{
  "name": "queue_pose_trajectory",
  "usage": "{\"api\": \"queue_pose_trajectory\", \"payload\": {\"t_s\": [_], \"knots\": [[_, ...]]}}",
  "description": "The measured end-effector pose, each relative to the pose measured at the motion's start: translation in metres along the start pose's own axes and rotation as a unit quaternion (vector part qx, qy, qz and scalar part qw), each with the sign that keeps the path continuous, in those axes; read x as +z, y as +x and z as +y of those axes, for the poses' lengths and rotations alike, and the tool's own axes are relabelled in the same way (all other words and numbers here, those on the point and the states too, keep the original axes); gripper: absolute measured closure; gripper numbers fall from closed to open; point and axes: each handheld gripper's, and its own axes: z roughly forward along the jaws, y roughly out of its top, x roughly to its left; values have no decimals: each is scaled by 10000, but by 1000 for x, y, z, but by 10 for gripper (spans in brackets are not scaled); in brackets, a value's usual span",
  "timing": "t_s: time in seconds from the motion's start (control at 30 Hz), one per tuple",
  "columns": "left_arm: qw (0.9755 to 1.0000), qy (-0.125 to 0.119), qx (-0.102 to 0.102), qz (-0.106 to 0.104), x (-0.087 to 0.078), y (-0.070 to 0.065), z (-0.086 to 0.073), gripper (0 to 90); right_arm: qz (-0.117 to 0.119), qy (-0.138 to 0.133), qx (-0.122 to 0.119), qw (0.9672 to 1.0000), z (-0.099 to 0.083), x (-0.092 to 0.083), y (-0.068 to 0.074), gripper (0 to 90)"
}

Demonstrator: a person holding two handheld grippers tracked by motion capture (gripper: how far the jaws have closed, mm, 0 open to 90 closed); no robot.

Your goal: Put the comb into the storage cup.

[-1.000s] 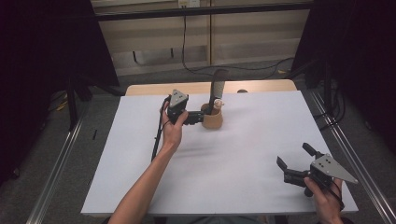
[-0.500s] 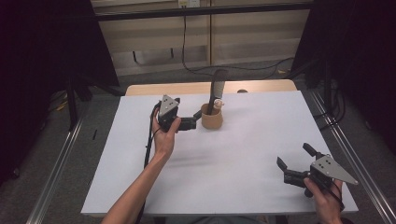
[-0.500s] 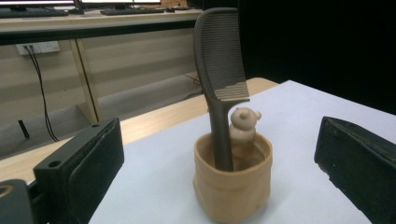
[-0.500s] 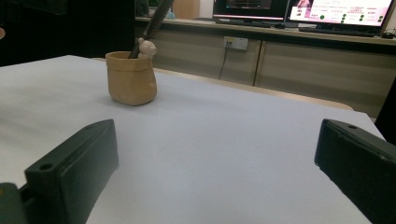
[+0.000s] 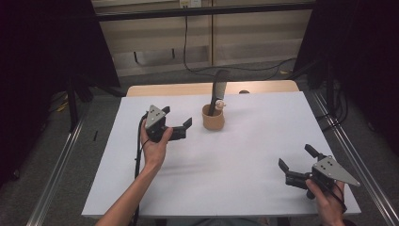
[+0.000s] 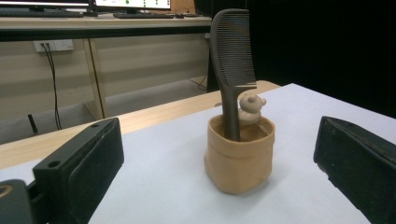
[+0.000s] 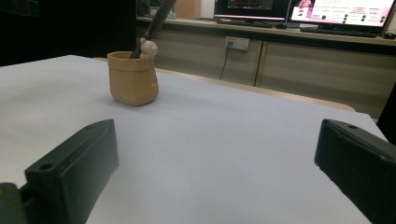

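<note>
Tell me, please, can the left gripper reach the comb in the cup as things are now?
Probably yes. The left gripper is open and points at the cup; the comb stands upright above the rim, with bare table between.

White table [image 5: 235, 160]; tan pot [image 5: 212, 118] standing on it.

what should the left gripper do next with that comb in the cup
Probably ease the left gripper forward toward the cup: its jaws stand open and empty, short of the cup, and the comb stands upright in it, ready to grasp.
</note>
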Motion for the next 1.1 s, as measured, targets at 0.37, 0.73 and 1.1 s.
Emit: {"api": "queue_pose_trajectory", "payload": {"t_s": [0.37,0.73,1.1], "knots": [[9998,-25,127,146,-28,4,-14,17,6,6,10,10000,0,2,1,0],[9993,10,104,351,-53,5,-32,23,2,0,6,10000,0,1,1,0],[9996,-172,82,202,-77,-3,-36,15,2,3,-2,10000,0,1,1,0]]}}
